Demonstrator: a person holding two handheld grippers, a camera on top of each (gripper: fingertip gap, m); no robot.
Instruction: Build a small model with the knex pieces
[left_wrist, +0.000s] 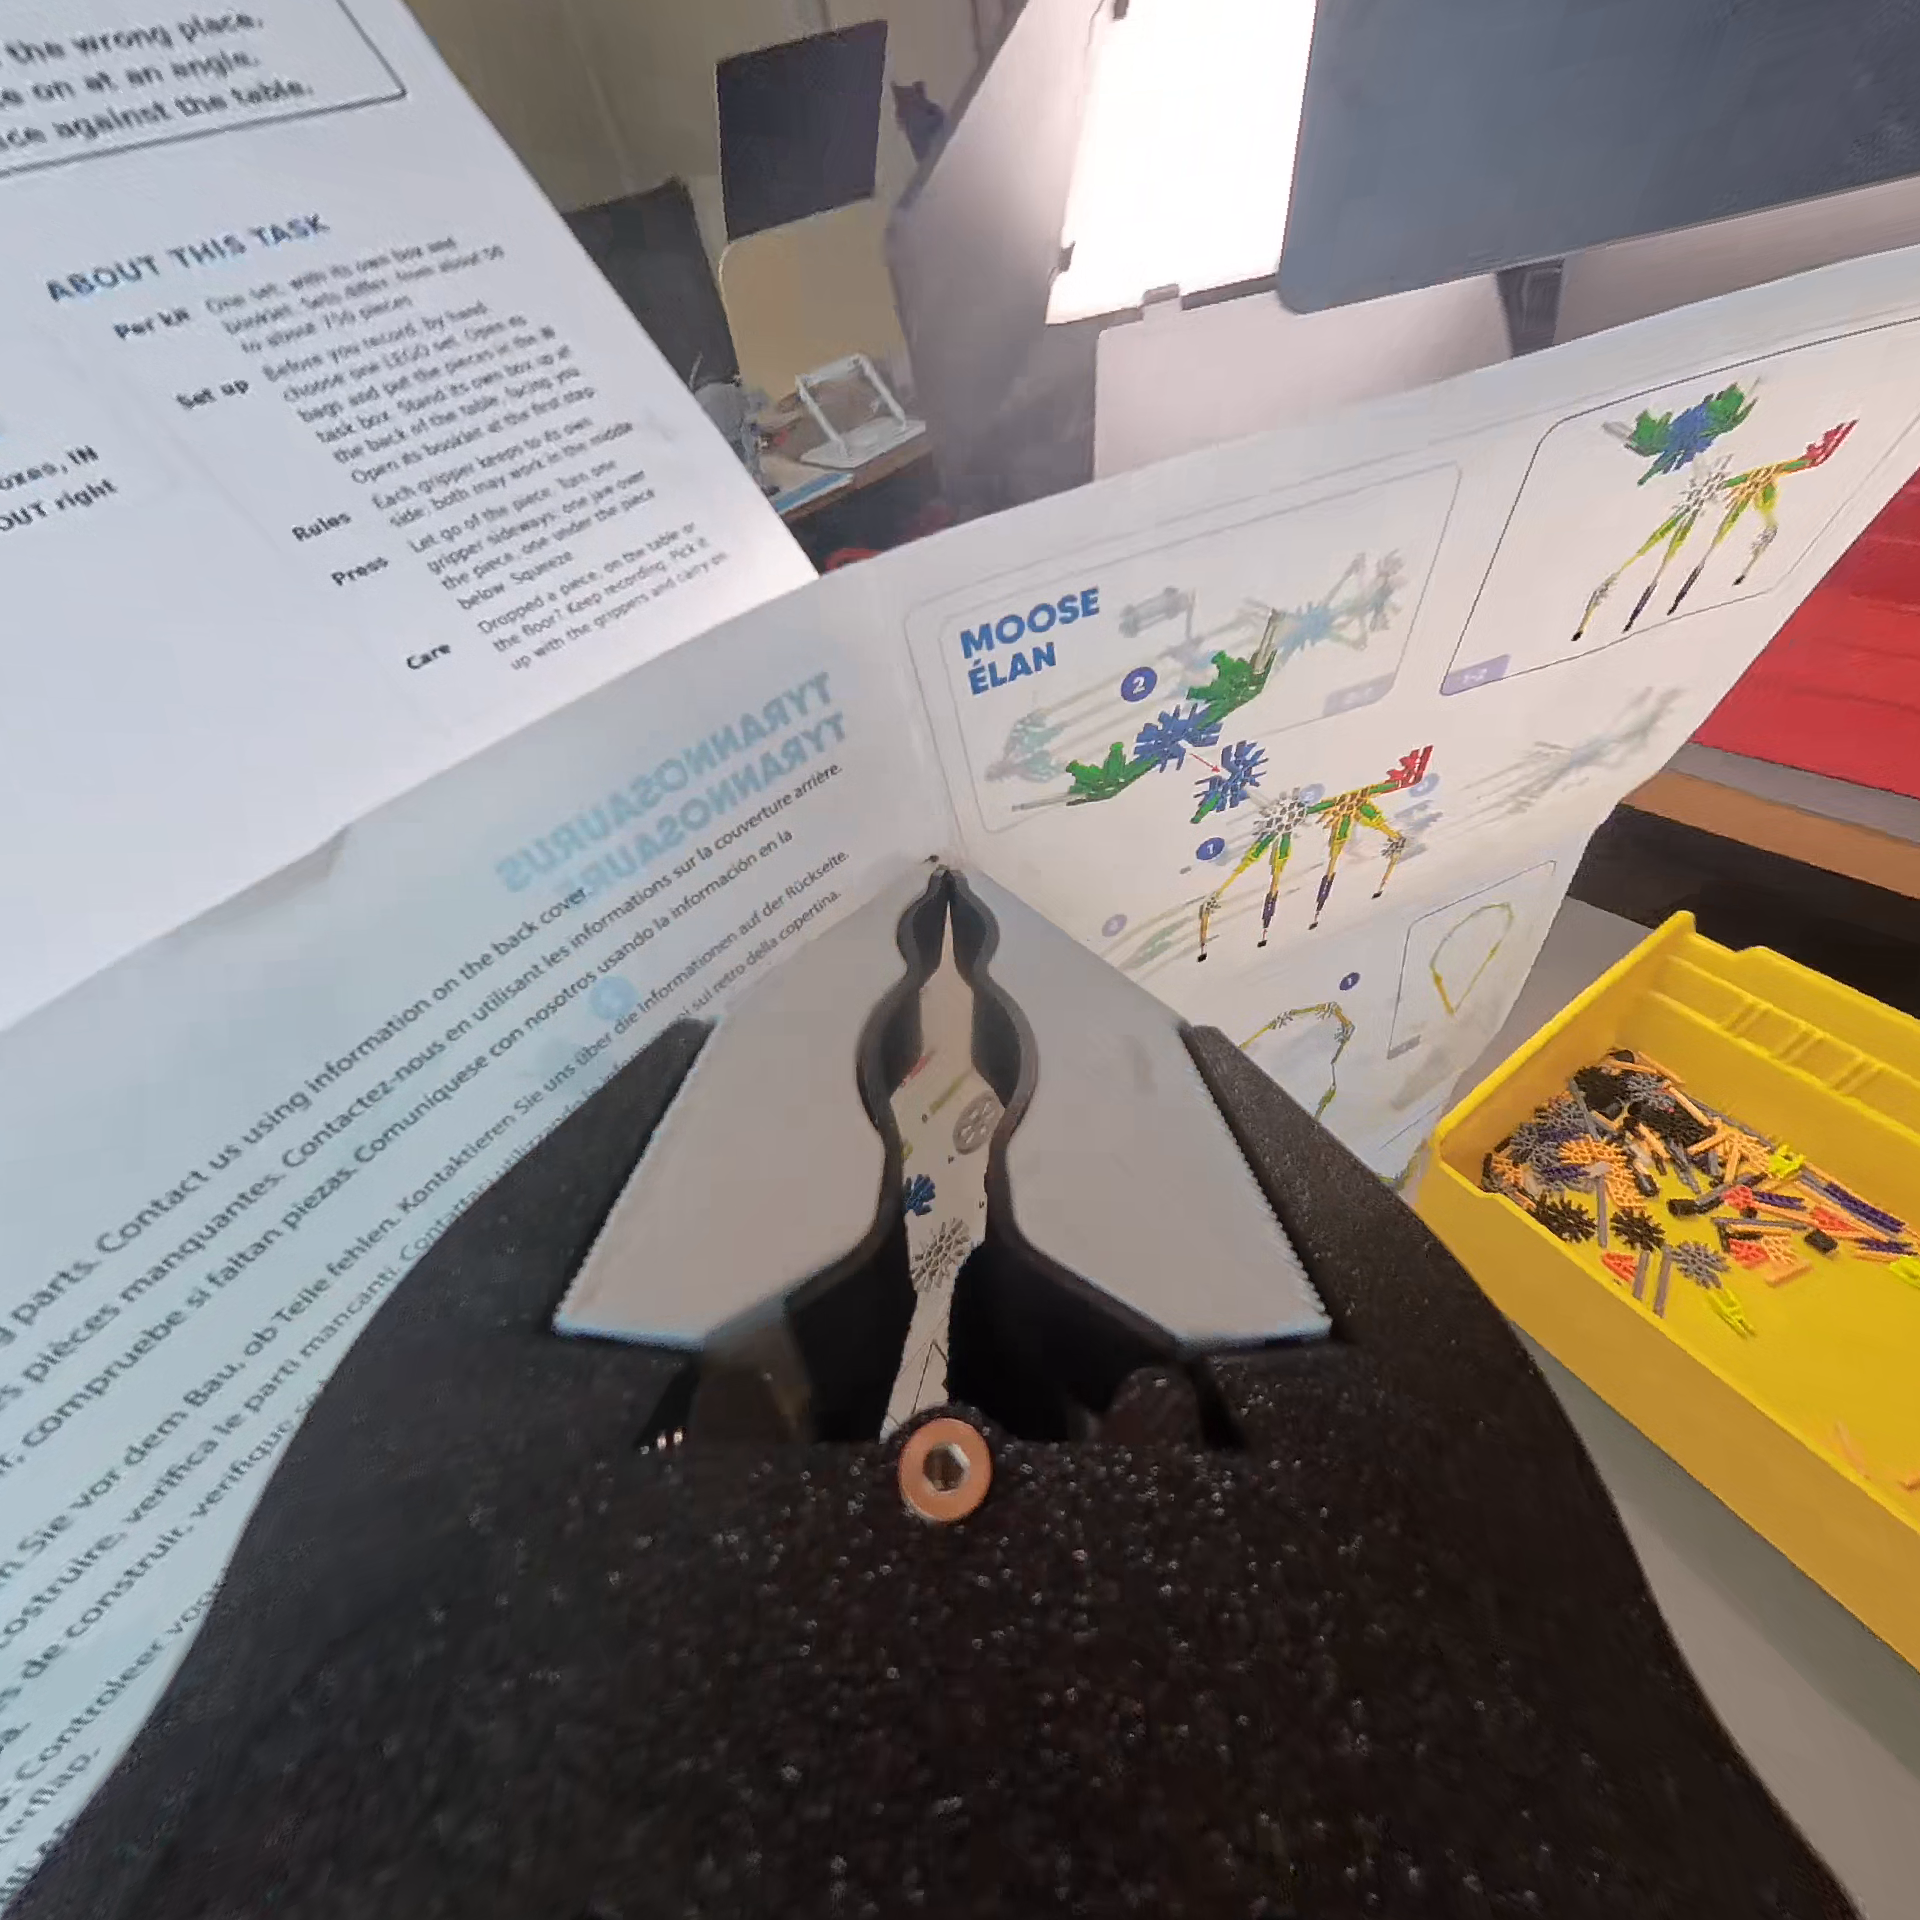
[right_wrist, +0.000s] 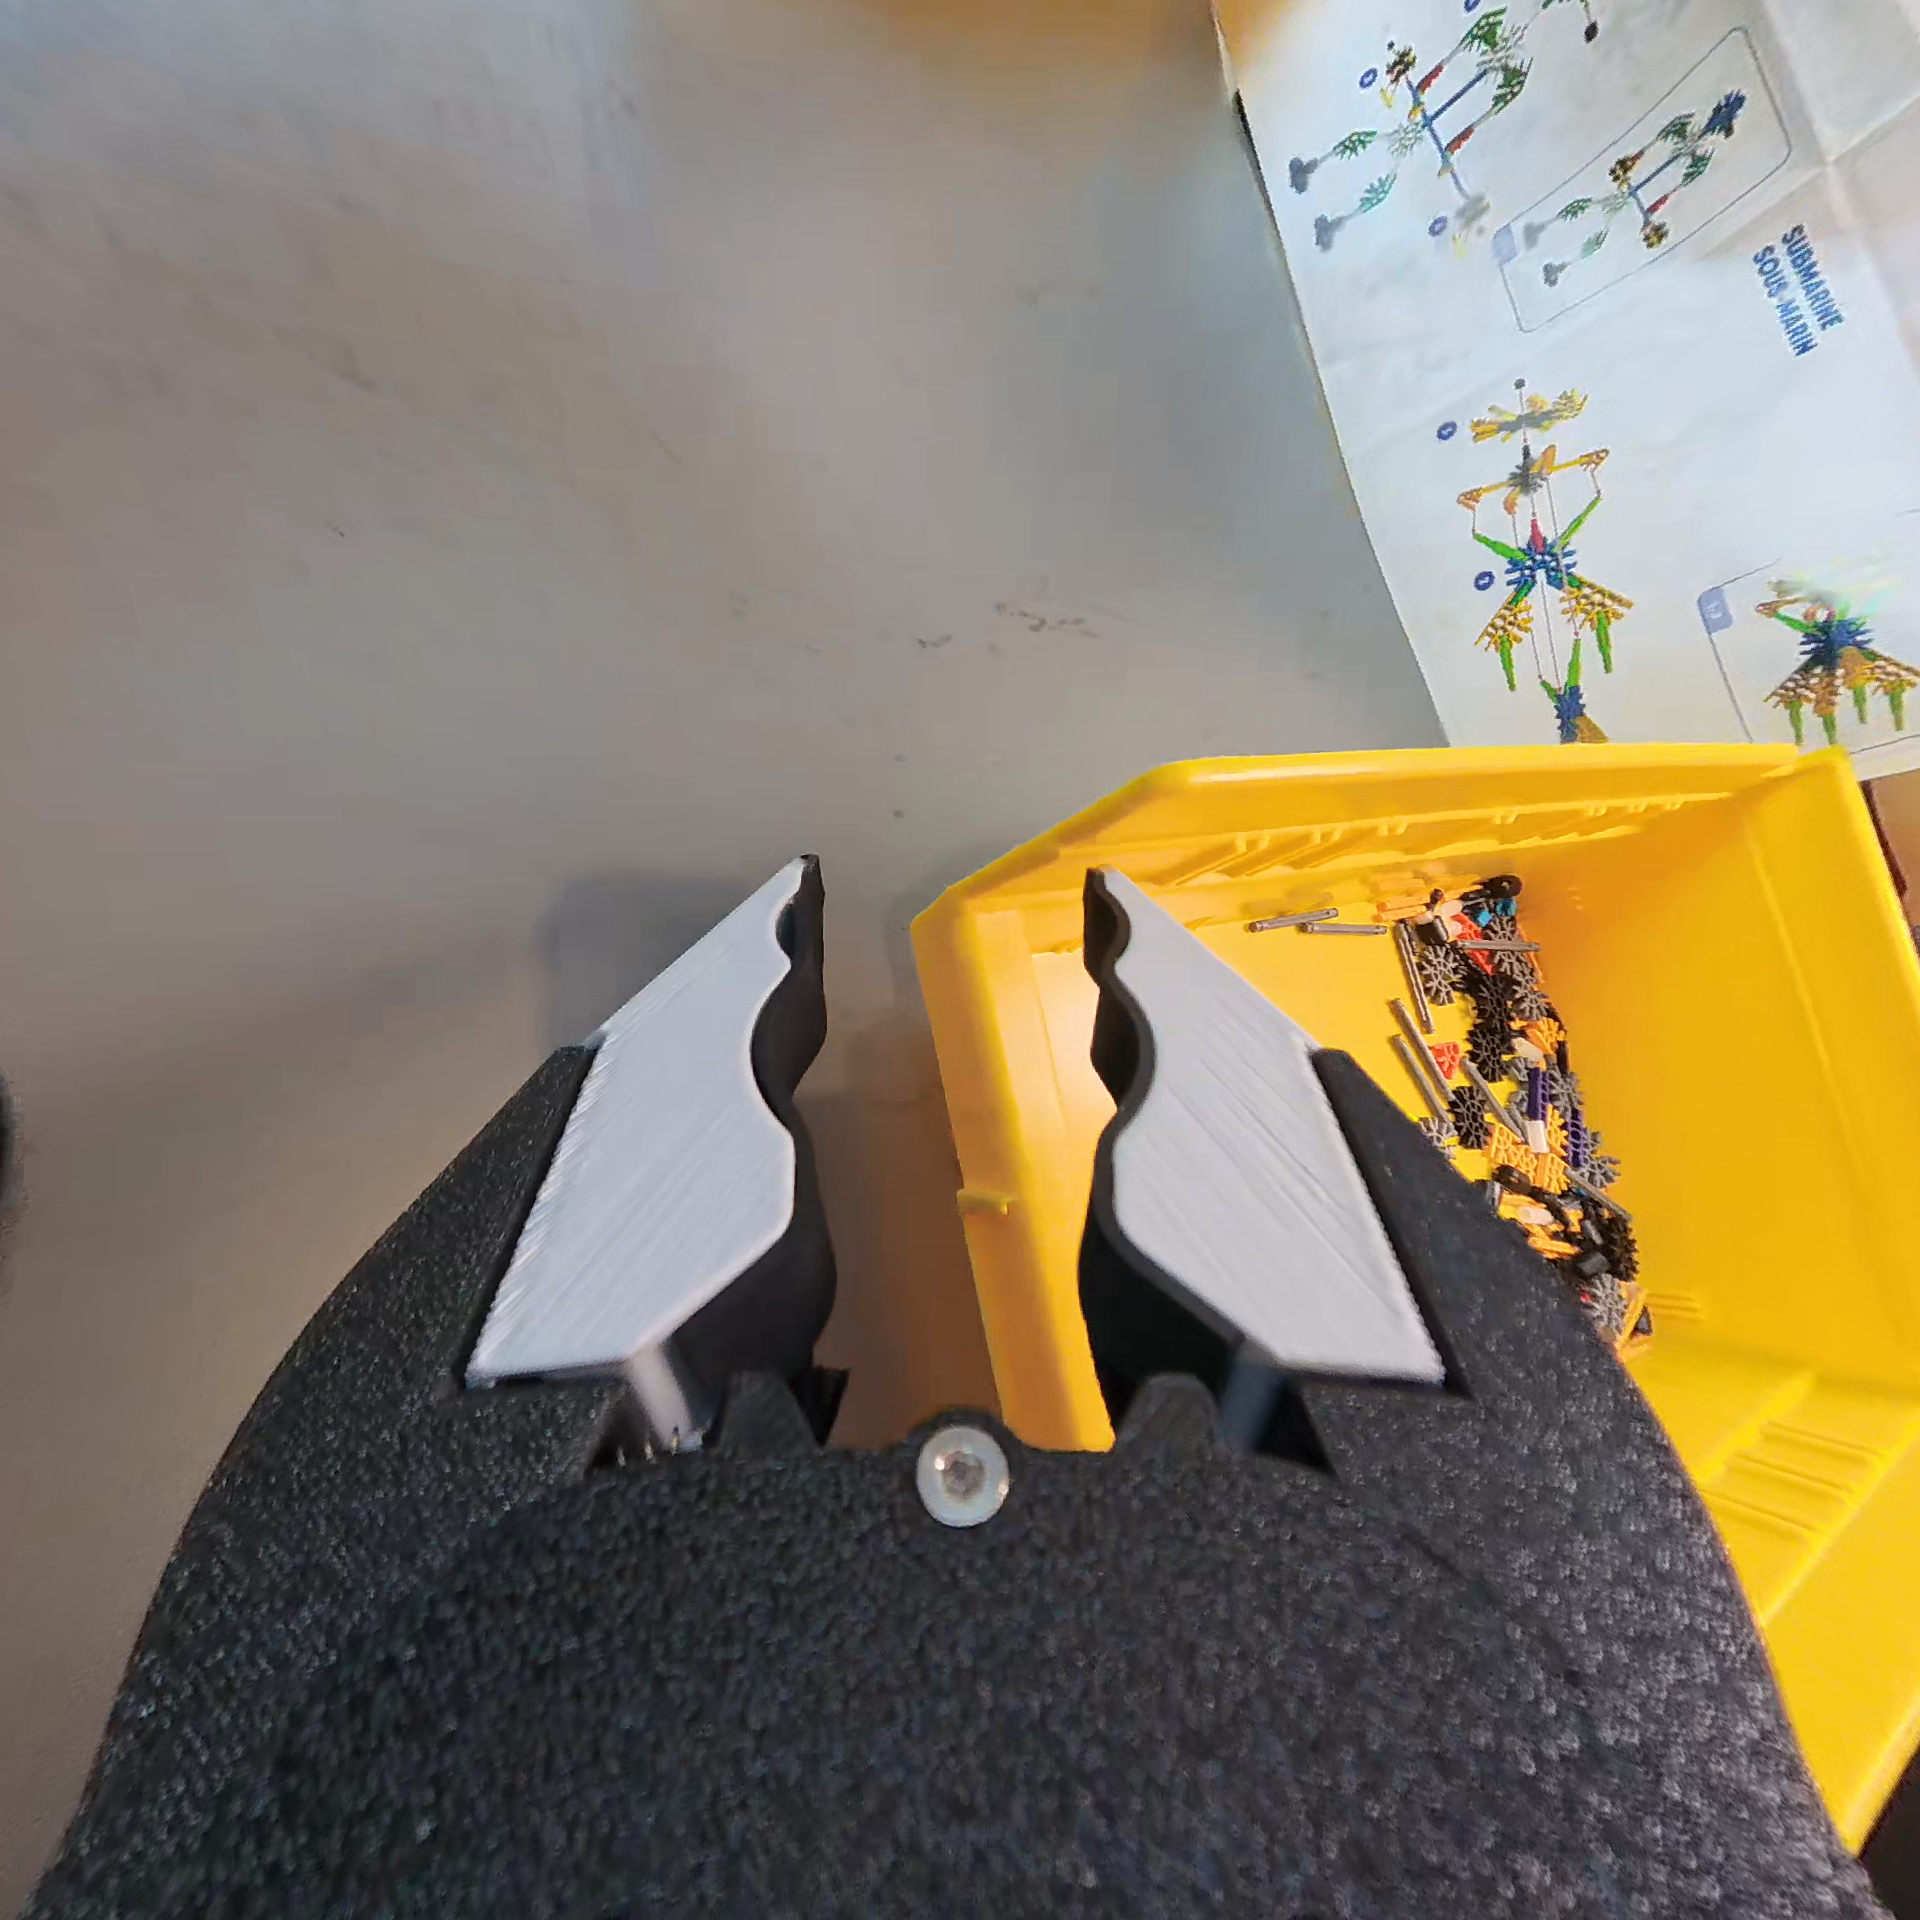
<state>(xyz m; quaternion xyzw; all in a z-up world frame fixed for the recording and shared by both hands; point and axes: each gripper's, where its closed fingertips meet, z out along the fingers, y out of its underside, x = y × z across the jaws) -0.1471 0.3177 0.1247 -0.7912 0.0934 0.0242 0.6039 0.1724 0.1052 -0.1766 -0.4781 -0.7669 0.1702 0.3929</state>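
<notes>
My left gripper (left_wrist: 943, 883) is shut on the fold of a white instruction booklet (left_wrist: 1195, 727) with coloured drawings of rod-and-connector models, and holds it upright; the page runs between the jaws. My right gripper (right_wrist: 951, 873) is open and empty over the near left corner of a yellow bin (right_wrist: 1714, 1039). One finger is outside the bin and one inside, with the wall between them. Several small rods and connectors (right_wrist: 1507, 1091), orange, black, grey and purple, lie in the bin. The bin (left_wrist: 1766, 1382) and its pieces (left_wrist: 1683, 1174) also show to the right in the left wrist view.
A white printed sheet (left_wrist: 312, 416) stands behind the booklet at the left. A monitor (left_wrist: 1610, 125) is at the back right, and a red surface (left_wrist: 1849, 665) lies beyond the booklet. The grey table (right_wrist: 520, 416) stretches left of the bin. The booklet's lower part (right_wrist: 1610, 364) lies behind the bin. The grippers' ends are close to 50 centimeters from one another.
</notes>
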